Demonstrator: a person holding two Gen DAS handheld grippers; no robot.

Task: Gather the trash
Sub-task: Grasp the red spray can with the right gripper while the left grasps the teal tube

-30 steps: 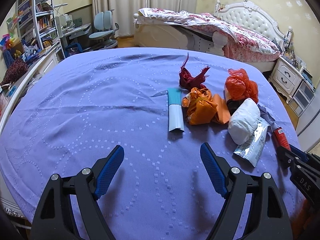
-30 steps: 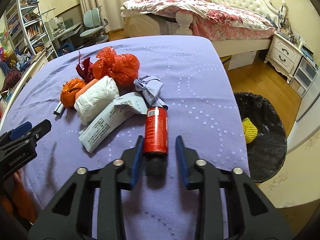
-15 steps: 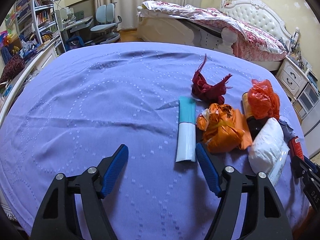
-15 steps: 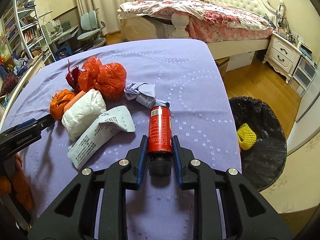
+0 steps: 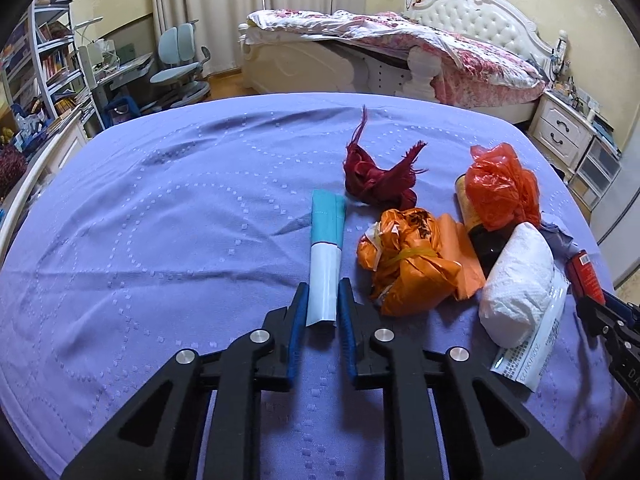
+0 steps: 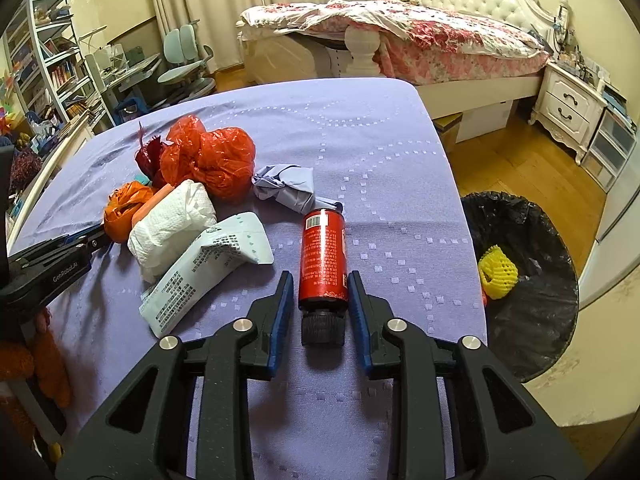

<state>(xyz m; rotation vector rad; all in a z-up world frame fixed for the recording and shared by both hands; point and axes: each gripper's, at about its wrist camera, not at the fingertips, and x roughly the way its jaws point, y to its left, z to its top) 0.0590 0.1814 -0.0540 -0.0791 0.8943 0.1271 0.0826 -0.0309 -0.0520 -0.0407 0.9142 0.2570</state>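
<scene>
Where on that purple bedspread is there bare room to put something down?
The purple bedspread lies bare left of the teal-and-white flat packet, and beyond the dark red shredded bundle. It is crowded on the right, around the orange plastic bag, white paper wad and red can.

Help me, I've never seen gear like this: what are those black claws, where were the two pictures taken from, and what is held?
No robot: a person holds a two-finger clamp in each hand, with a camera looking along its fingers. One picture comes from the left gripper, the other from the right gripper. Trash lies on a purple cloth: an orange bag, a red bag, a white tissue wad. The left gripper is shut on a teal-and-white packet. The right one's jaws are opening, with a red can lying between them on the cloth. A black-lined bin stands on the floor nearby.
</scene>
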